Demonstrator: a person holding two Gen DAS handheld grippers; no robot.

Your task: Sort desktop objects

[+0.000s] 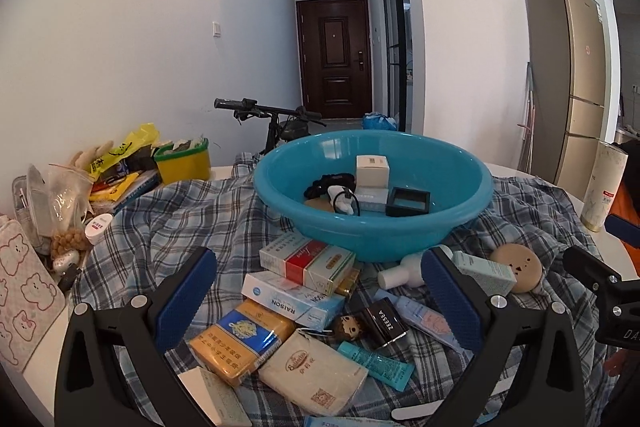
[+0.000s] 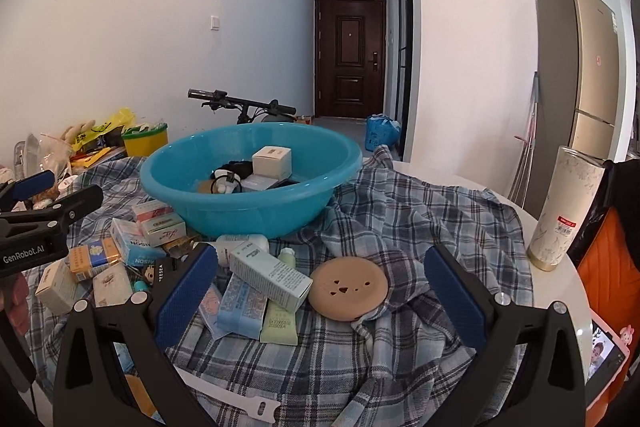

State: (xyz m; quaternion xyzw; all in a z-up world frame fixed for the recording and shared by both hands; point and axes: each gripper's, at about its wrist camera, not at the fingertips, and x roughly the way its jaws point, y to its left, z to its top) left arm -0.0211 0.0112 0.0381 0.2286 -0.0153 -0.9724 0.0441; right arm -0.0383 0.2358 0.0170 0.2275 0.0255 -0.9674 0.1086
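A glossy blue plastic basin point(image 1: 372, 195) sits mid-frame on a rumpled plaid cloth point(image 2: 420, 219), holding a white carton point(image 1: 373, 171), a black square box point(image 1: 408, 202) and dark hair ties. Small cardboard boxes point(image 1: 308, 263) and tubes lie heaped below it. The left gripper point(image 1: 318, 311) and right gripper point(image 2: 320, 301) hover spread wide, grasping nothing. A round tan disc point(image 2: 349, 287) lies flat on open cloth at lower centre.

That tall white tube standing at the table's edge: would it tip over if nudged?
Probably. The tube stands upright, tall and narrow on a small base, near the table edge. It looks cylindrical, so once down it would likely roll.
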